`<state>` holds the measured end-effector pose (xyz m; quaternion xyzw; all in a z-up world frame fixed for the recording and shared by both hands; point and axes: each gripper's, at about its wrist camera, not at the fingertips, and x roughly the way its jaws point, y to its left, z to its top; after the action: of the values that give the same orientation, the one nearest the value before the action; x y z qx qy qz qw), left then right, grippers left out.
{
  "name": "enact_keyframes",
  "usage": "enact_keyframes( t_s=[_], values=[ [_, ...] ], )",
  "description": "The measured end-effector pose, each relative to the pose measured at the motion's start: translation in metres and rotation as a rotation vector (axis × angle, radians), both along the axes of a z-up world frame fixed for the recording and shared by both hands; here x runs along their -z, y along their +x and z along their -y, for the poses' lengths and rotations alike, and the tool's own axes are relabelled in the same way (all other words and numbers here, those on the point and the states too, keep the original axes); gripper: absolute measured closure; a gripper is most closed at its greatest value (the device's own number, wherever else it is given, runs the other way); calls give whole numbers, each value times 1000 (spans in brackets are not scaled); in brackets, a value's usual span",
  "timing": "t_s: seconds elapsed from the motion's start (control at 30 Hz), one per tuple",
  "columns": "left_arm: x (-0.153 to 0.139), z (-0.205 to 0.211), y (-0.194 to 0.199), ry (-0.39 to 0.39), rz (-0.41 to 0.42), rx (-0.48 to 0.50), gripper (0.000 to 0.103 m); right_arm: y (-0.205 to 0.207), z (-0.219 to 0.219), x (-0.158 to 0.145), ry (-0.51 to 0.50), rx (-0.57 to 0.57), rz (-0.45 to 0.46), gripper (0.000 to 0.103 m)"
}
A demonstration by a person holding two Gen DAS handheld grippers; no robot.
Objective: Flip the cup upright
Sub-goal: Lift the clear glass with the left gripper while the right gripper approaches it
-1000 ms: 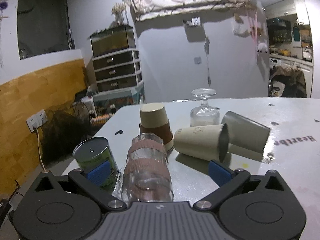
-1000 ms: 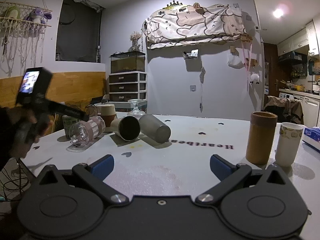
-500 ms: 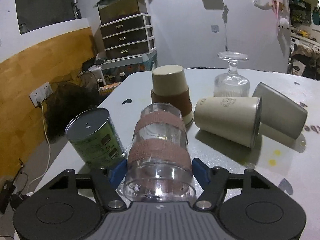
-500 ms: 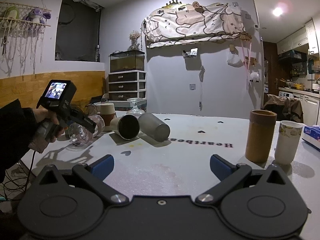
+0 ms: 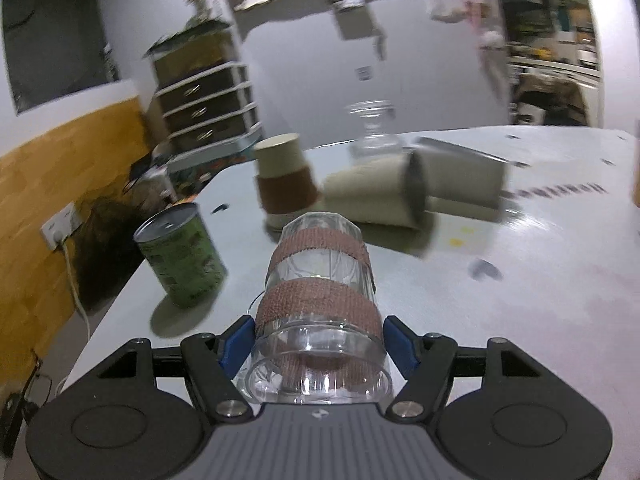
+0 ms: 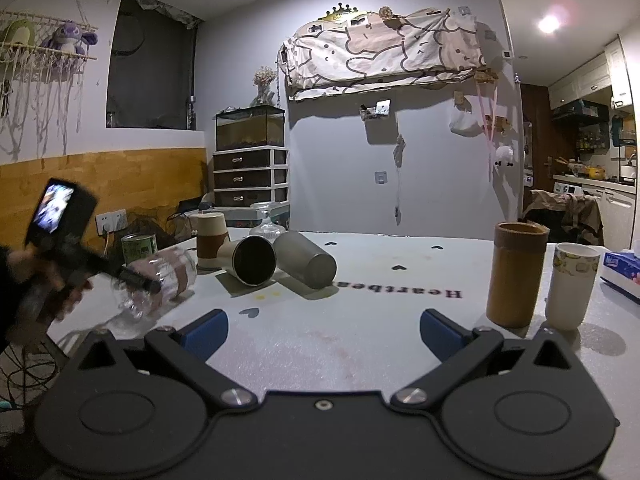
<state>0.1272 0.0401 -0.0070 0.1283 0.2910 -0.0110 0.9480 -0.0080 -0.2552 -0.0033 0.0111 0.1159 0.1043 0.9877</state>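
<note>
Ahead of you stands a pale grey wall (image 6: 340, 168) with a patterned cloth (image 6: 384, 50) hung high. At your left, light wood panelling (image 6: 132, 184) meets a white drawer unit with dark drawers (image 6: 250, 178), topped by a glass tank (image 6: 250, 128). Two round ceiling lights (image 6: 549, 23) glow upper right, above kitchen cabinets (image 6: 580, 84).

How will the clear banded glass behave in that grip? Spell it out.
The clear glass probably resists slipping: the left gripper clamps it on a textured brown band. It looks rigid and breakable. Being cylindrical, it would likely roll if released sideways.
</note>
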Motion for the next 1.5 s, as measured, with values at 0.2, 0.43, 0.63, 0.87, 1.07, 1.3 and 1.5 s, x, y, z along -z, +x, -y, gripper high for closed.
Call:
enact_keyframes(
  t_s=[0.2, 0.43, 0.63, 0.87, 1.07, 1.3, 1.5],
  values=[
    [6, 28, -47, 12, 28, 134, 33, 1, 2, -3, -1, 11, 2, 0],
    [5, 72, -94, 26, 112, 334, 45, 5, 6, -9, 10, 24, -6, 0],
    [8, 97, -102, 46, 140, 418, 44, 26, 4, -18, 7, 29, -45, 0],
    [14, 89, -94, 15, 123, 356, 33, 63, -1, -23, 55, -2, -116, 0],
    [20, 71, -87, -34, 64, 307, 17, 90, -16, -21, 73, -32, -182, 0],
    [24, 58, -82, -82, 43, 254, 15, 123, -52, -22, 19, -100, -233, 0],
    [29, 55, -75, -133, 39, 189, 12, 165, -102, -30, -16, -169, -290, 0]
  ],
)
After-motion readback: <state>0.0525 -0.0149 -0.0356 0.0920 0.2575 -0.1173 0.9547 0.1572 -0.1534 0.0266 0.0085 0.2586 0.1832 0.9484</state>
